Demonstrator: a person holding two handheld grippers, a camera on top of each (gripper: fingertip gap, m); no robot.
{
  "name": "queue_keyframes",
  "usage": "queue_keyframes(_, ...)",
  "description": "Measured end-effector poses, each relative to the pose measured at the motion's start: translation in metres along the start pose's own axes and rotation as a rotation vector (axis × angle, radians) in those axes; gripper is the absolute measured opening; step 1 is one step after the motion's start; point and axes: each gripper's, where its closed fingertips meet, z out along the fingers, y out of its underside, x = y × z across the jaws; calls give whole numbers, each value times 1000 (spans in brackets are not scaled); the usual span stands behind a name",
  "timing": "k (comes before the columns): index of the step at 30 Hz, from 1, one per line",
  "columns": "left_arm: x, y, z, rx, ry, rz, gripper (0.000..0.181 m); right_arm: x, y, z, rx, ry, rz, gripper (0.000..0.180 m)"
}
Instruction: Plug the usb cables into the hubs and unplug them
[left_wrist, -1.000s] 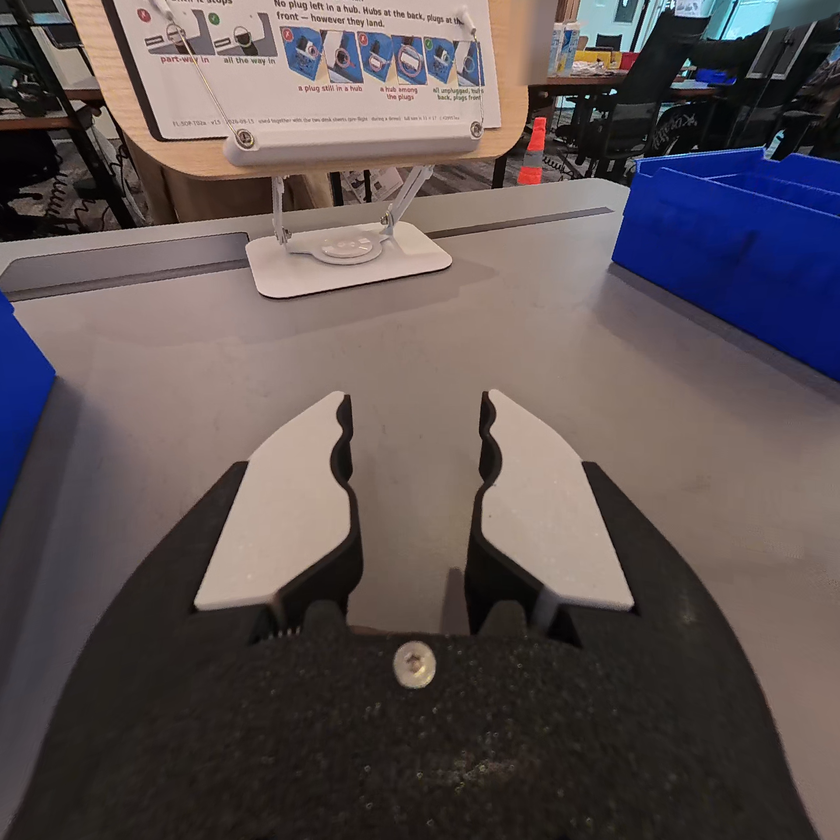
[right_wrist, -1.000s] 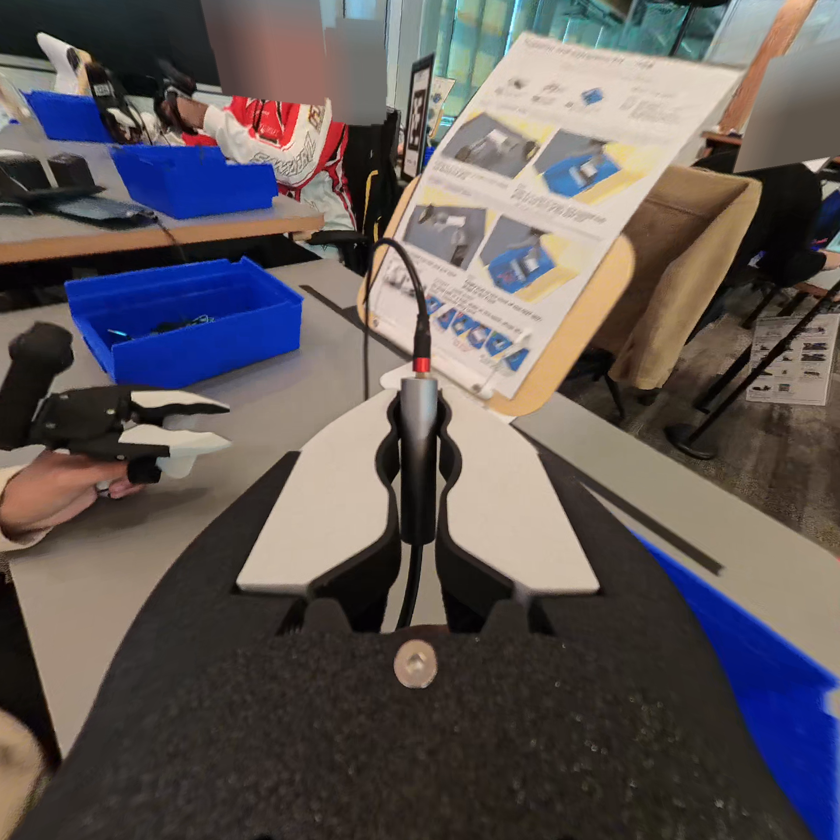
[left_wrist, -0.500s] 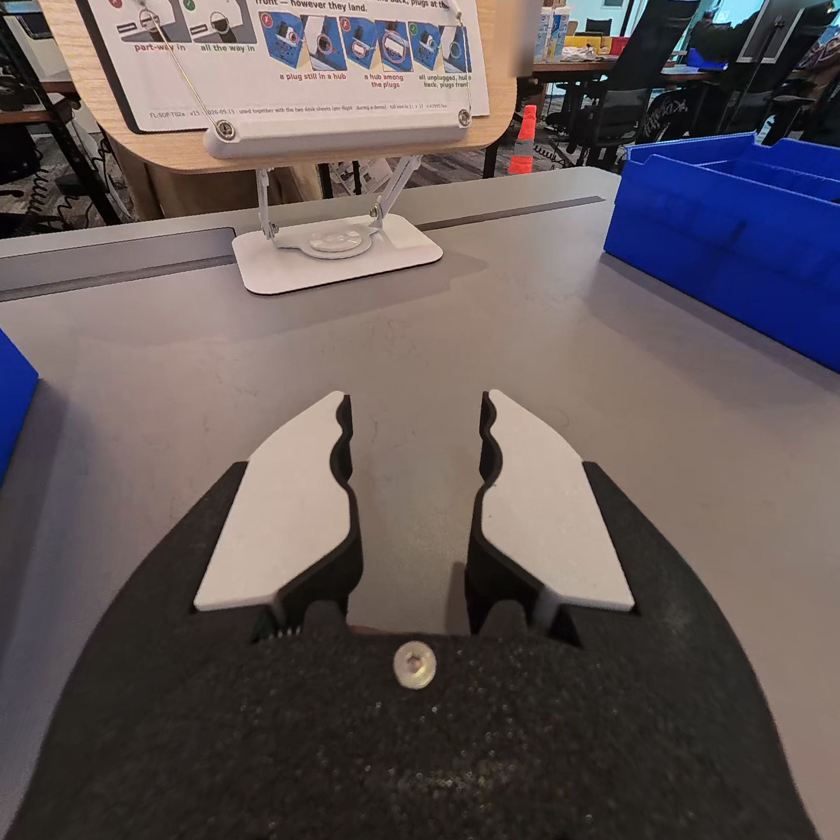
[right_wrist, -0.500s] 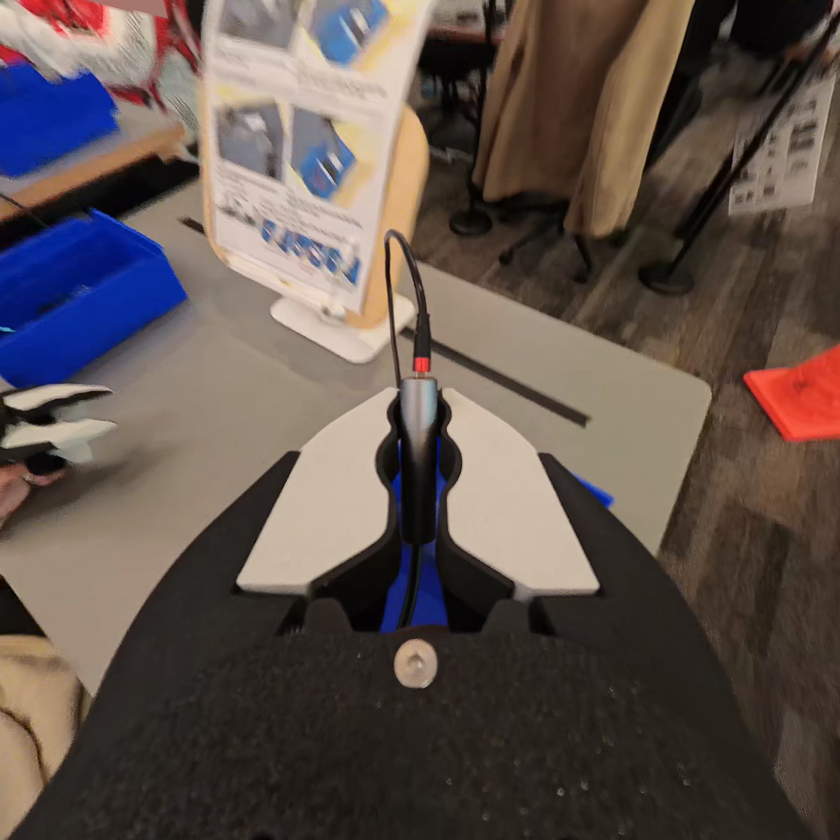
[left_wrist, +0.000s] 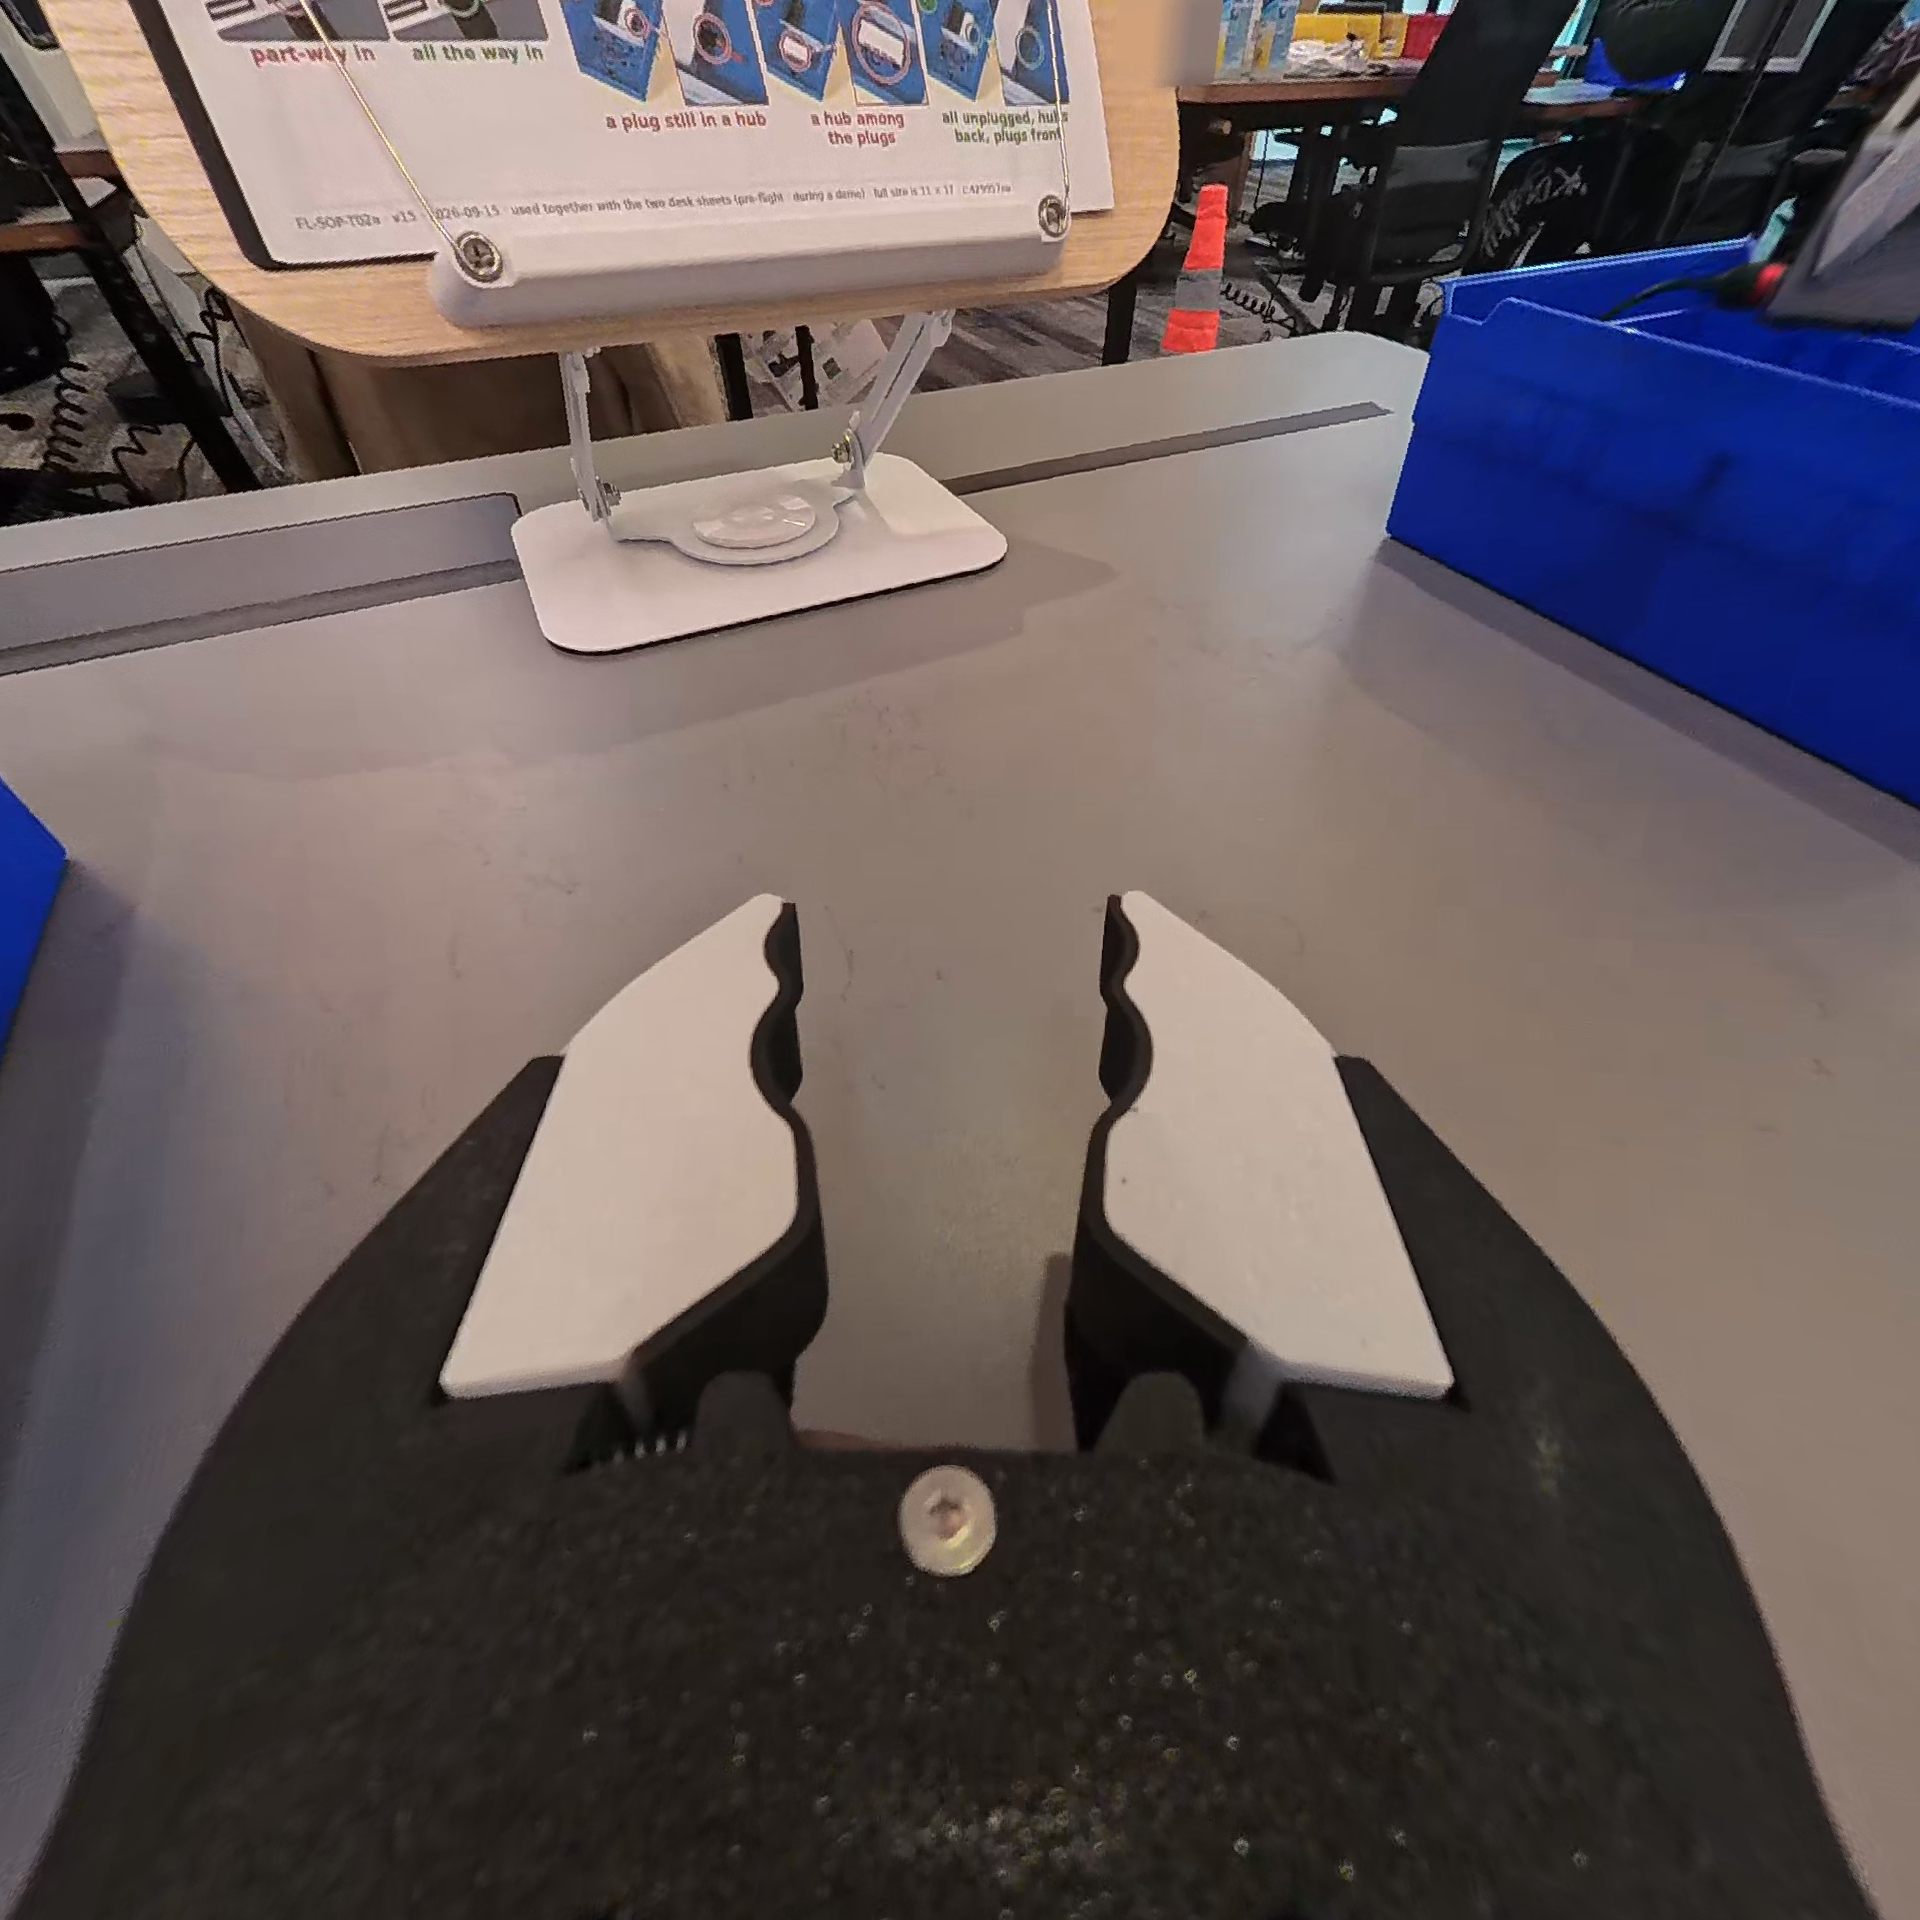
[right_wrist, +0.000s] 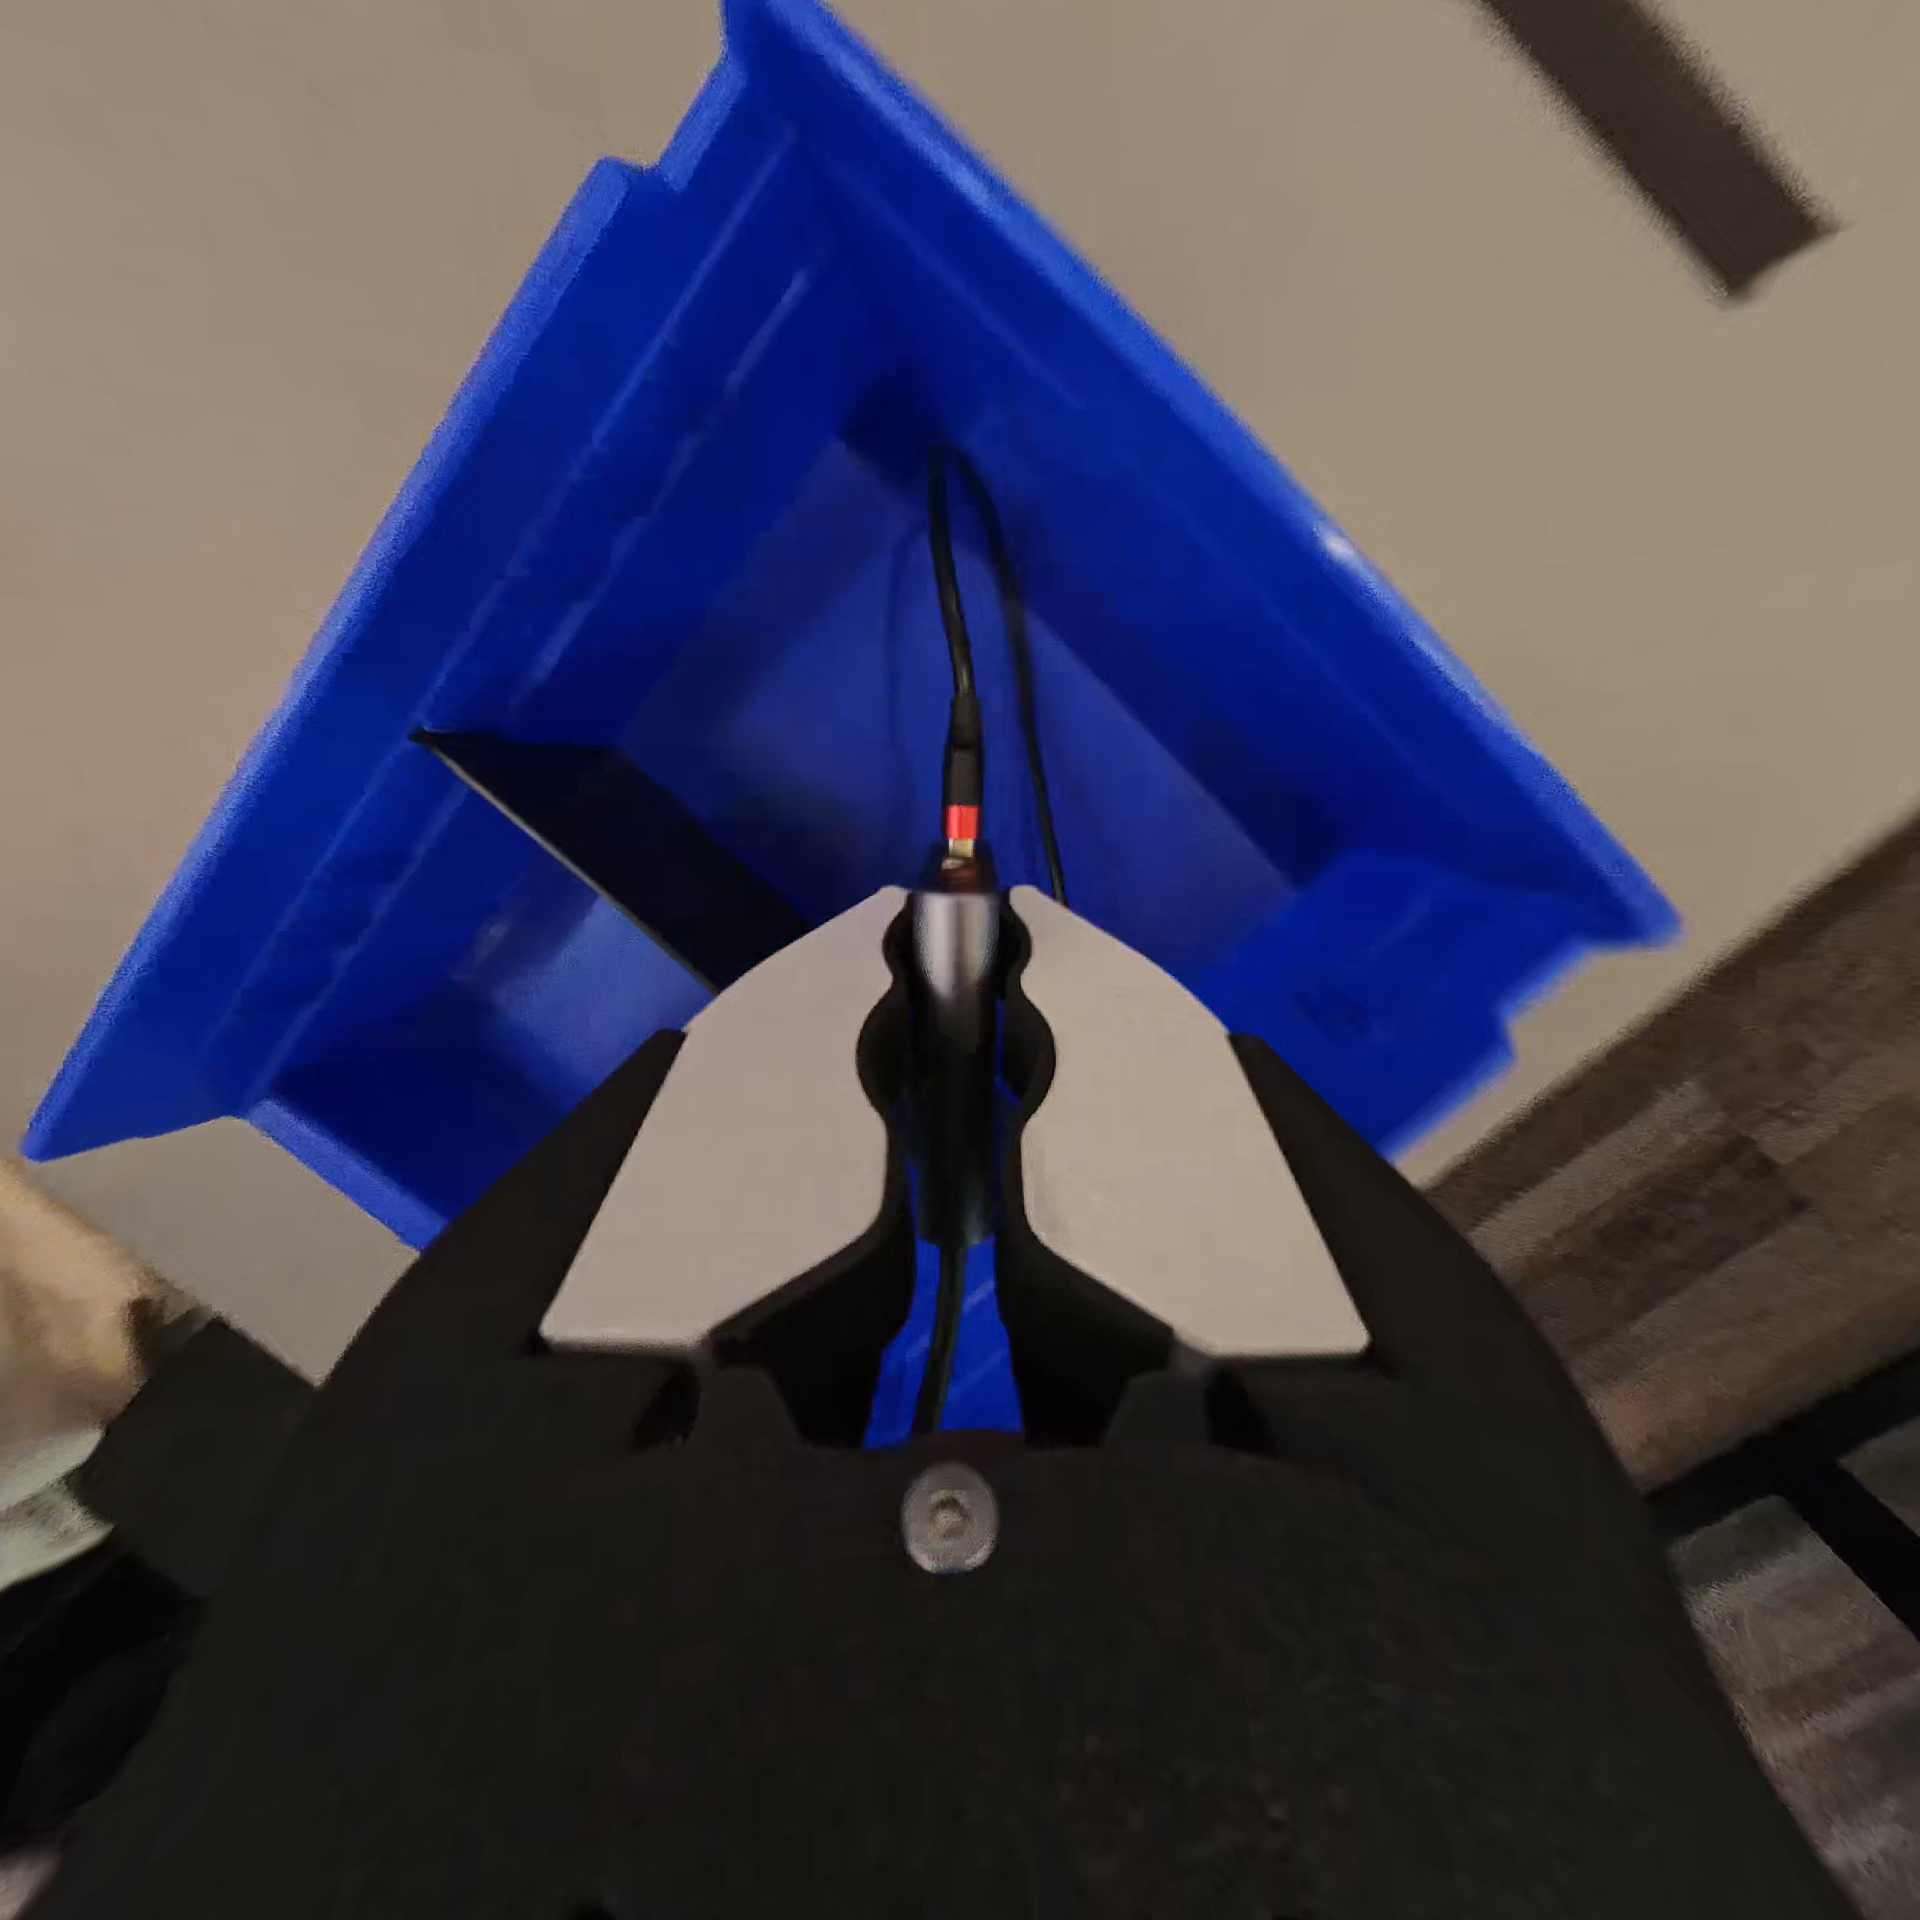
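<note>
The right gripper (right_wrist: 954, 904) pinches a slim grey metal hub (right_wrist: 952, 971) lengthwise, above the blue bin (right_wrist: 582, 582); a red-collared plug (right_wrist: 962, 816) sits in its tip. The hub looks light, rigid and smooth (likely slippery), its thin black cable (right_wrist: 961, 623) limp, so hold the body, not the cord. The left gripper (left_wrist: 951, 909) hovers spread and empty over the counter (left_wrist: 1299, 810). A printed instruction sheet (left_wrist: 665, 125) stands behind.

two tongs (left_wrist: 950, 914) (right_wrist: 954, 904), two blue bins (left_wrist: 1662, 499) (left_wrist: 26, 914), one hub (right_wrist: 951, 987), one cable (right_wrist: 961, 644), one sign stand (left_wrist: 758, 561)
</note>
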Motion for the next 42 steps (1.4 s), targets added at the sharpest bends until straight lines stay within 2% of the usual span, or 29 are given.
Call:
queue_keyframes(5,1,0,0,-1,7,-2,56,-14,-1,51,-137,-187,-93,13)
queue_keyframes(9,1,1,1,-4,10,1,57,11,7,75,-257,-119,-139,13)
queue_keyframes(13,3,2,2,-17,11,10,58,19,8,77,-293,-121,-148,16)
queue_keyframes(16,3,4,4,-32,4,20,58,21,20,73,-344,-100,-174,27)
queue_keyframes(18,2,4,3,-28,-2,22,58,22,21,65,-311,-75,-187,33)
queue_keyframes(21,0,3,2,-19,-13,10,58,22,8,32,-166,14,-192,41)
queue_keyframes(24,-5,1,2,-10,-30,-18,61,8,-15,-20,48,187,-178,47)
queue_keyframes(26,-9,-1,0,5,-39,-41,63,-29,-34,-55,255,279,-212,48)
queue_keyframes(29,-14,-2,-1,19,-50,-77,63,-125,-56,-82,600,300,-298,44)
queue_keyframes(31,-18,-3,-3,33,-59,-103,63,-190,-60,-71,723,264,-327,39)
queue_keyframes(33,-23,-5,-5,48,-74,-128,63,-245,-65,-42,797,199,-332,37)
queue_keyframes(35,-29,-5,-8,60,-98,-143,63,-286,-71,-3,842,135,-300,46)
queue_keyframes(39,-37,-6,-12,76,-140,-156,62,-321,-83,53,981,79,-139,46)
queue_keyframes(42,-36,-6,-13,74,-134,-151,60,-318,-84,64,1093,100,-25,44)
